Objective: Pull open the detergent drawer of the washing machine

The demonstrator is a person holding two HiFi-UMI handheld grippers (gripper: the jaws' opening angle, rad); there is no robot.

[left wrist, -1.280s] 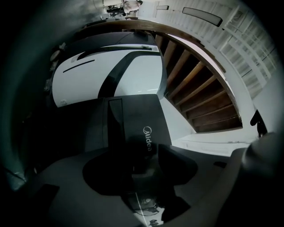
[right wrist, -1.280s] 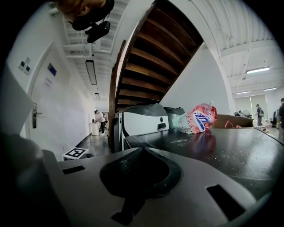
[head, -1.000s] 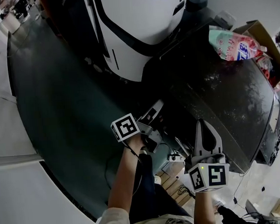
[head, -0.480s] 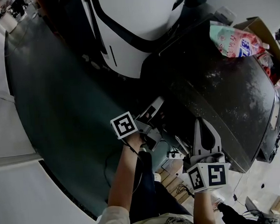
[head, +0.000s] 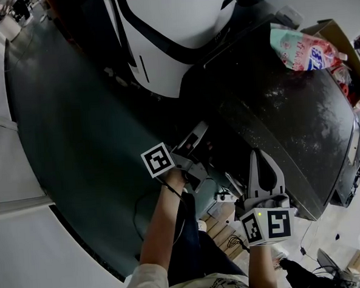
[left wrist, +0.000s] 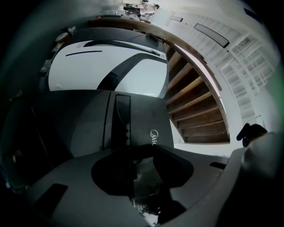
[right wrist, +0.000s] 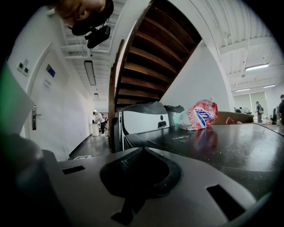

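The dark washing machine [head: 288,115] stands at the right of the head view. My left gripper [head: 195,142] is at the upper left of its front. In the left gripper view the grey detergent drawer front [left wrist: 142,119], with a logo, fills the space just ahead. The left gripper [left wrist: 152,147] has just been closing its jaws, and they now pinch a dark glossy edge of the drawer front between them. My right gripper [head: 260,156] rests at the machine's front top edge, shut and holding nothing; in its own view the right gripper [right wrist: 142,150] points across the speckled lid.
A white and black machine [head: 179,31] stands behind. A pink detergent bag [head: 299,51] and a cardboard box [head: 338,45] sit at the lid's far end. Cables and wooden slats [head: 225,229] lie on the floor below. A wooden staircase [left wrist: 195,115] rises beyond.
The left gripper's marker cube has shifted slightly left and rolled a little. The right gripper has stayed where it was.
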